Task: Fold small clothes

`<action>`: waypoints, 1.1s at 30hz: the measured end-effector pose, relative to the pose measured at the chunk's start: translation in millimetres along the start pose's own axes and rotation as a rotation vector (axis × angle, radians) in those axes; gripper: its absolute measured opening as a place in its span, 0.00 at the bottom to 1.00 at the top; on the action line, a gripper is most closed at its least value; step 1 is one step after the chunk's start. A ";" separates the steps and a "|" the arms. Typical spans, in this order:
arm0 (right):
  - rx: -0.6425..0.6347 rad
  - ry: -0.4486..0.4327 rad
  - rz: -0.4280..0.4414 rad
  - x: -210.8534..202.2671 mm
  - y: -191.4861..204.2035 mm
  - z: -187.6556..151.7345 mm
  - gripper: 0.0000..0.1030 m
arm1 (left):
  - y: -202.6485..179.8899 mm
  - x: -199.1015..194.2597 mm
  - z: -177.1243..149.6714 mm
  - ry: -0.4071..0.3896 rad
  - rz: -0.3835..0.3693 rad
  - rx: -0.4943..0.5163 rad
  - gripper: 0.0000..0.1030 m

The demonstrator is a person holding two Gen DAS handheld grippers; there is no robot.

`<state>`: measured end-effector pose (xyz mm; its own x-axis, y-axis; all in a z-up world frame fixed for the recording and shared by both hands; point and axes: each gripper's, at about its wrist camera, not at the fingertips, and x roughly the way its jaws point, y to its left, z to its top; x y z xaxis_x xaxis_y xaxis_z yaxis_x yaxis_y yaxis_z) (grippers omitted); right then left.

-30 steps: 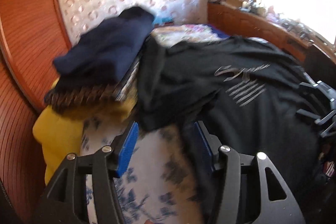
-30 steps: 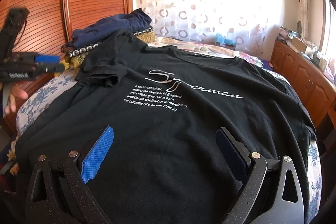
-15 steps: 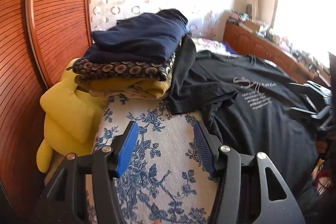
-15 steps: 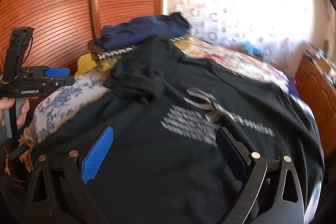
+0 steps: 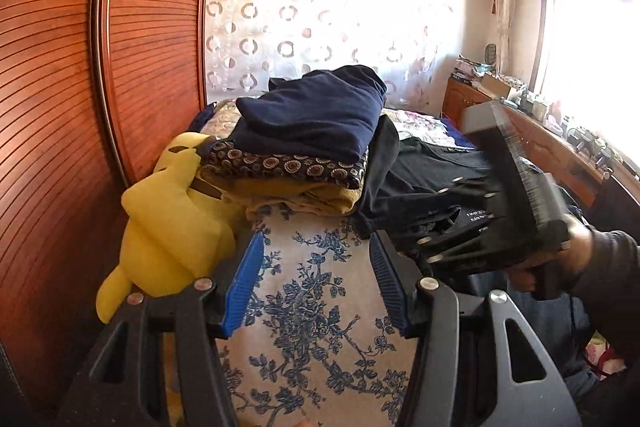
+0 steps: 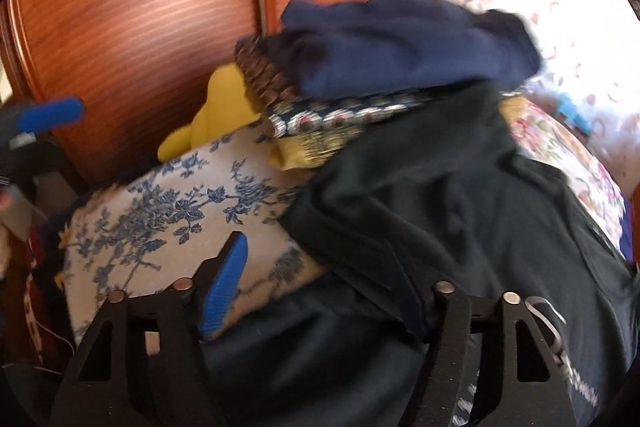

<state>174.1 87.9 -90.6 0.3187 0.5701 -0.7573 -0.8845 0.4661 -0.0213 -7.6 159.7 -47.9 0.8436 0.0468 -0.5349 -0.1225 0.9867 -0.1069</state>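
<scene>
A black T-shirt (image 6: pixel 460 211) with white print lies spread on the bed, its left sleeve bunched near the folded pile. My right gripper (image 6: pixel 316 283) hangs low over that sleeve. Its jaws are closing, with the sleeve's edge between them and the pads not pressing on it. A hand holds the right gripper (image 5: pixel 500 211) over the black T-shirt (image 5: pixel 420 171) in the left wrist view. My left gripper (image 5: pixel 316 283) is open above the bare floral bedspread (image 5: pixel 312 311), with nothing between its blue pads (image 5: pixel 244 283). It shows blurred at the left edge (image 6: pixel 48 115) of the right wrist view.
A pile of folded clothes (image 5: pixel 316 119), navy on top of patterned and mustard pieces, lies at the shirt's far left. A yellow plush toy (image 5: pixel 172 227) leans beside it against the wooden wardrobe (image 5: pixel 60 107). A wooden cabinet (image 5: pixel 560 147) with clutter stands under the window.
The right gripper swung left from the shirt's middle to its left sleeve and its jaws narrowed. The left gripper tilted up and drew off the shirt over the bedspread, its opening unchanged.
</scene>
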 end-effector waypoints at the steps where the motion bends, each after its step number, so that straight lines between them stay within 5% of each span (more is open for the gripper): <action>1: -0.017 0.018 -0.013 8.9 3.7 2.2 0.64 | 0.5 -1.6 -0.4 -0.002 0.001 0.001 0.53; 5: -0.054 0.047 -0.061 26.4 9.2 6.3 0.53 | -0.8 -2.5 -1.1 -0.001 0.002 0.006 0.53; 7: -0.053 0.049 -0.069 28.6 8.7 8.0 0.39 | -2.0 -2.1 -2.9 0.001 0.001 0.007 0.53; 9: -0.046 0.050 -0.090 27.4 6.9 7.6 0.06 | -3.2 -1.7 -4.5 0.005 0.001 0.009 0.53; 21: 0.162 -0.151 -0.158 -57.2 -90.2 22.2 0.01 | -20.5 3.4 -8.0 0.011 -0.028 0.027 0.53; 33: 0.393 -0.090 -0.349 -77.0 -171.9 3.9 0.03 | -38.0 12.0 -6.5 0.031 -0.055 0.057 0.53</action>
<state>302.9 -33.5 -26.0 0.6141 0.3836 -0.6897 -0.5318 0.8469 -0.0025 3.8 121.7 -55.7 0.8315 -0.0114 -0.5554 -0.0460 0.9949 -0.0893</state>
